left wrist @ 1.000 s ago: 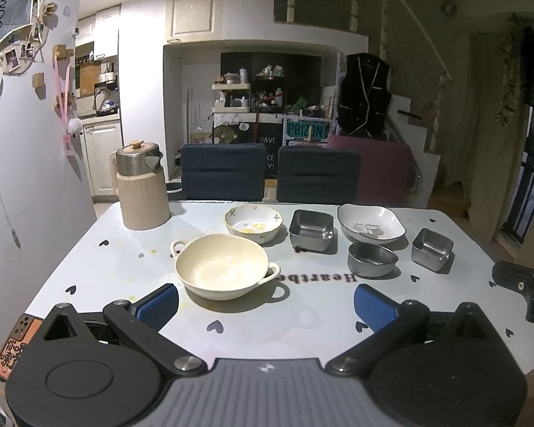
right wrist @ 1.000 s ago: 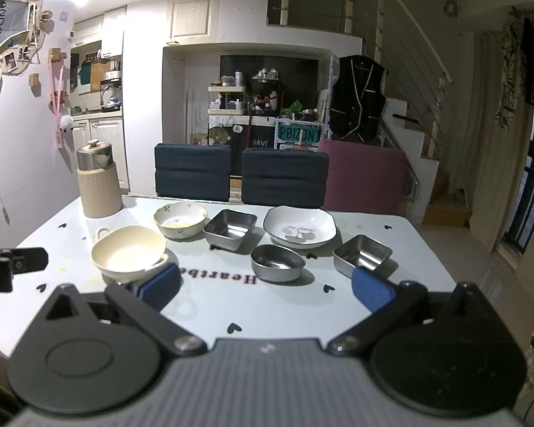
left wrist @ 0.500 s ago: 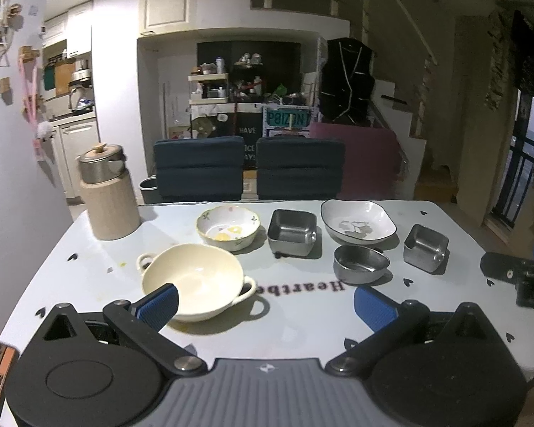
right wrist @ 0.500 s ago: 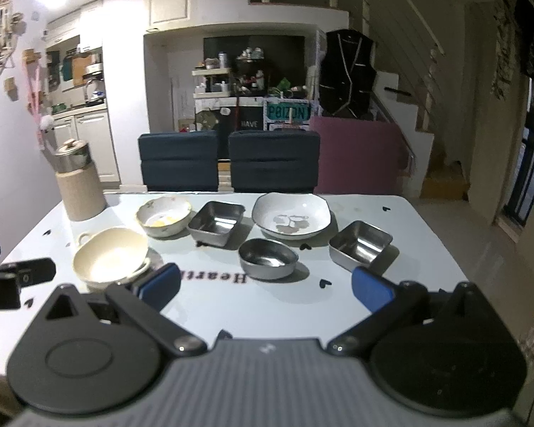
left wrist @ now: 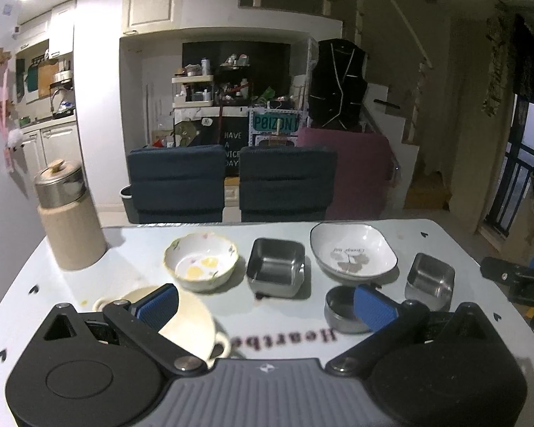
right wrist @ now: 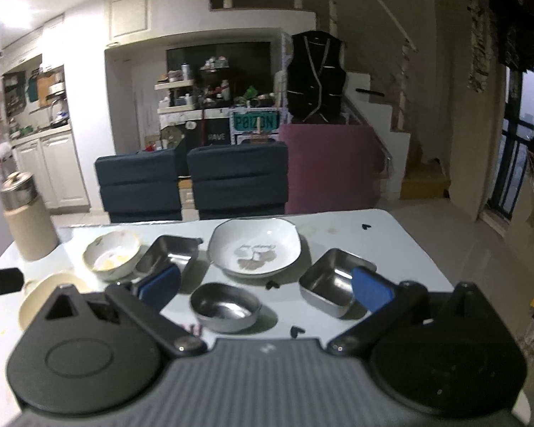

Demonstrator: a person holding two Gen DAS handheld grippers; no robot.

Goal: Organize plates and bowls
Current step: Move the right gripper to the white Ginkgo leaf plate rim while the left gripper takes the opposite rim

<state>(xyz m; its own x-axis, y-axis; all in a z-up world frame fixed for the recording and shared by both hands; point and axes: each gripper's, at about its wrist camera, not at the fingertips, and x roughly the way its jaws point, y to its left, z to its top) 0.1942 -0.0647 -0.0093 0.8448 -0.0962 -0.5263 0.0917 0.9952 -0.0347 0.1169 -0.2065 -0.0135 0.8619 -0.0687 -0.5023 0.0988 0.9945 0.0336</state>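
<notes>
Six dishes stand on the white table [left wrist: 124,249]. A cream two-handled bowl [left wrist: 192,323] lies under my left gripper's left finger. Behind it are a flowered bowl [left wrist: 201,261], a square steel dish [left wrist: 276,267], a white squarish plate [left wrist: 352,252], a small steel dish [left wrist: 429,279] and a round steel bowl [left wrist: 338,311]. My left gripper [left wrist: 267,306] is open and holds nothing. My right gripper [right wrist: 265,286] is open above the round steel bowl [right wrist: 226,306], with the small steel dish [right wrist: 329,284] by its right finger and the white plate [right wrist: 254,247] beyond.
A beige jug with a steel lid [left wrist: 69,220] stands at the table's far left. Two dark blue chairs [left wrist: 231,185] line the far edge, with a maroon sofa [left wrist: 359,174] behind. The other gripper [left wrist: 516,281] shows at the right edge of the left wrist view.
Both grippers have moved forward over the table; the dishes now sit closer and lower in both views. The left one now overlaps the cream bowl. Both stay open.
</notes>
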